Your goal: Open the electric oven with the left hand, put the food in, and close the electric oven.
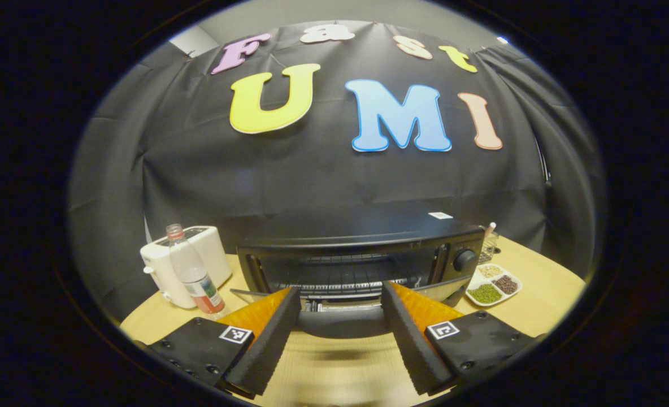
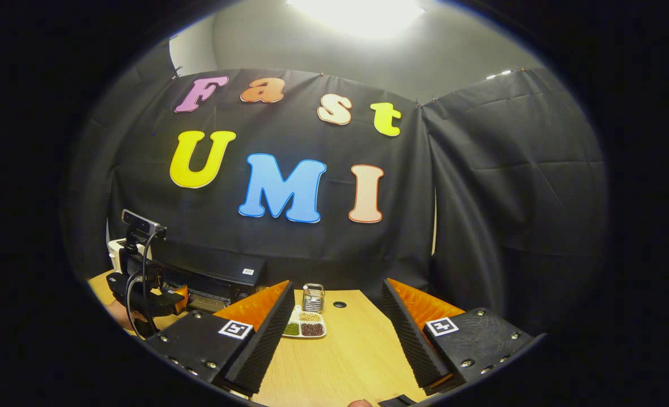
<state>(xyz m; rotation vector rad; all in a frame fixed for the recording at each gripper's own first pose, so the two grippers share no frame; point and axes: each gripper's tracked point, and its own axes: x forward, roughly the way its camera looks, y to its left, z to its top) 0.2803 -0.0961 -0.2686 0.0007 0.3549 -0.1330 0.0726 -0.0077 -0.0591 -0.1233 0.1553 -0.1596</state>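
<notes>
Straight ahead of the left claw (image 1: 340,319), the electric oven (image 1: 363,257) stands on the tabletop (image 1: 543,305) with its dark door handle (image 1: 340,322) lying between the spread fingers, which are open and not pressing it. Beside the oven stand a white toaster (image 1: 185,263) and a water bottle (image 1: 196,271) on one side, a divided dish of beans (image 1: 494,285) on the other. The right claw (image 2: 337,328) hangs open over bare tabletop, well apart from the oven, the dish and a small wire basket (image 2: 313,298) beyond it.
</notes>
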